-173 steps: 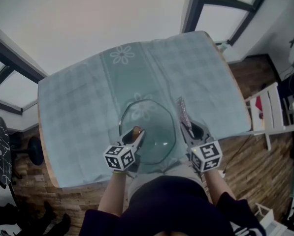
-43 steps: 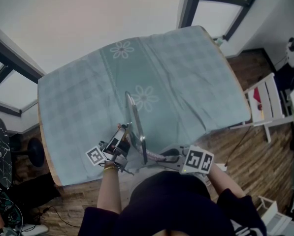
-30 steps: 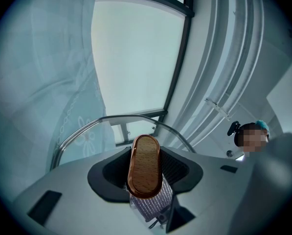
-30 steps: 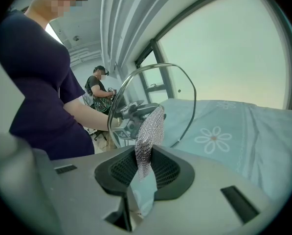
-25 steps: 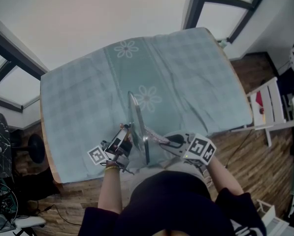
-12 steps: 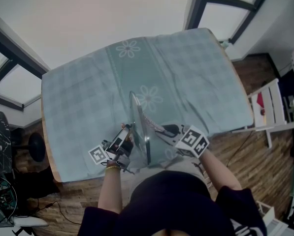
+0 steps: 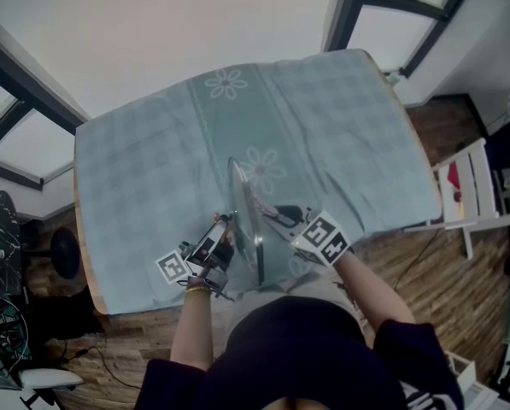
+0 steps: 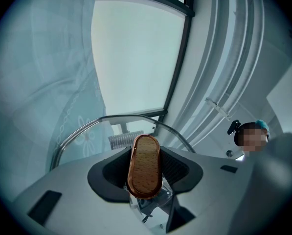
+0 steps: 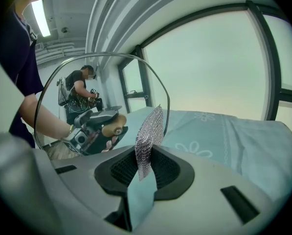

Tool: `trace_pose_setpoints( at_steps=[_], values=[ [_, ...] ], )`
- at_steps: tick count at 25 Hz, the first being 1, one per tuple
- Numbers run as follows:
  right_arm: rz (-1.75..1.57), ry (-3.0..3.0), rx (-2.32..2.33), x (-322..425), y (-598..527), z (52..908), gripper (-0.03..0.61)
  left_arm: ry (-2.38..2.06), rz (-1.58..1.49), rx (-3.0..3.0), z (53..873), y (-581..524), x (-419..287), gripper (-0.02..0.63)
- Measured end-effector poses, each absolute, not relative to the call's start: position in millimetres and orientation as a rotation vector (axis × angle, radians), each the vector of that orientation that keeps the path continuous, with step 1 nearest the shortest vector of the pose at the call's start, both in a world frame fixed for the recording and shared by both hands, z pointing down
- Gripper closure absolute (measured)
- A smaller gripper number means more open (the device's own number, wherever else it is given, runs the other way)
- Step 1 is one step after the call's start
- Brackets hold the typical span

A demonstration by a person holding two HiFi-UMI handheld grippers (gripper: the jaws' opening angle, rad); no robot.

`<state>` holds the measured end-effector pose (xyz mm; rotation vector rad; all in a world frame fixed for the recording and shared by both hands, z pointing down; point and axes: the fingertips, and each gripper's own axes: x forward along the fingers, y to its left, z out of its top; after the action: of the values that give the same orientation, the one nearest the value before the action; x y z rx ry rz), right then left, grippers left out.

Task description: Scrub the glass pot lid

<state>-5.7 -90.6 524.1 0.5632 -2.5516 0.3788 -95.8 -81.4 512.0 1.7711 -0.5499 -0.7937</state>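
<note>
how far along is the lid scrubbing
Done: the left gripper clamps the wooden knob, standing the glass pot lid on edge. In hand: the right gripper holds a silver mesh scrubber at the glass. Remaining: how much is scrubbed can't be told; laying the lid down.

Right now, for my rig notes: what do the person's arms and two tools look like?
The left tool and right tool: pale grey shells, black ribbed pads, each bearing a white cube with black square markers. Dark sleeves; a thin band on the left wrist.
</note>
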Motion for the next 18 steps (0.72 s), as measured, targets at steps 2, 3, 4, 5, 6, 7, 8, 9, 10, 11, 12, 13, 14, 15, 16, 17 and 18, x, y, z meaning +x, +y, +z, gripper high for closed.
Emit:
trace_pose_setpoints(
  at_steps=[2,3,4,5,6,7,8,9,10,11,12,13,14,15,16,17,18],
  values=[
    [0.380,-2.552,0.572,-8.9,-93.9,526.1,0.501,-0.550,-0.792,1.771,511.5,-81.5,-95.3,0.442],
    [0.381,-2.553,0.579,-10.3,-95.7,526.9,0.500,-0.549,-0.792,1.769,511.2,-81.6,-95.2,0.442],
    [0.379,-2.553,0.586,-11.7,-97.5,527.6,0.501,-0.548,-0.792,1.768,511.1,-81.7,-95.1,0.442],
    [0.375,-2.553,0.593,-13.2,-99.2,528.3,0.500,-0.547,-0.791,1.768,511.2,-81.7,-95.1,0.442],
    [0.370,-2.556,0.598,-14.9,-100.7,528.7,0.501,-0.546,-0.790,1.770,511.3,-81.7,-95.2,0.442],
    [0.367,-2.559,0.601,-16.6,-102.1,528.9,0.500,-0.545,-0.789,1.773,511.5,-81.7,-95.3,0.442],
    [0.367,-2.563,0.603,-18.3,-103.1,529.1,0.500,-0.545,-0.789,1.775,511.7,-81.7,-95.4,0.442],
    [0.369,-2.567,0.604,-19.9,-104.0,529.2,0.500,-0.545,-0.789,1.775,511.8,-81.5,-95.4,0.442],
    [0.372,-2.571,0.605,-21.5,-104.7,529.3,0.500,-0.544,-0.789,1.774,511.7,-81.4,-95.4,0.442],
    [0.375,-2.574,0.604,-23.1,-105.2,529.4,0.500,-0.543,-0.788,1.774,511.6,-81.2,-95.5,0.442],
    [0.378,-2.575,0.603,-24.8,-105.3,529.7,0.501,-0.542,-0.788,1.774,511.4,-80.9,-95.6,0.442],
    [0.379,-2.576,0.600,-26.6,-105.1,530.3,0.500,-0.540,-0.788,1.774,511.2,-80.5,-95.7,0.442],
    [0.379,-2.577,0.595,-28.3,-104.5,531.1,0.500,-0.538,-0.787,1.773,511.0,-80.2,-95.7,0.442],
    [0.378,-2.578,0.588,-29.8,-103.7,532.1,0.500,-0.536,-0.786,1.775,510.9,-79.9,-95.4,0.442],
    [0.378,-2.579,0.580,-31.3,-102.9,533.0,0.500,-0.536,-0.782,1.777,510.8,-79.9,-95.0,0.442],
    [0.381,-2.581,0.573,-32.7,-102.2,533.6,0.500,-0.536,-0.779,1.779,510.8,-80.0,-94.4,0.442],
    [0.386,-2.583,0.567,-34.0,-101.5,534.2,0.500,-0.536,-0.776,1.780,510.6,-80.1,-94.0,0.442]
  ],
)
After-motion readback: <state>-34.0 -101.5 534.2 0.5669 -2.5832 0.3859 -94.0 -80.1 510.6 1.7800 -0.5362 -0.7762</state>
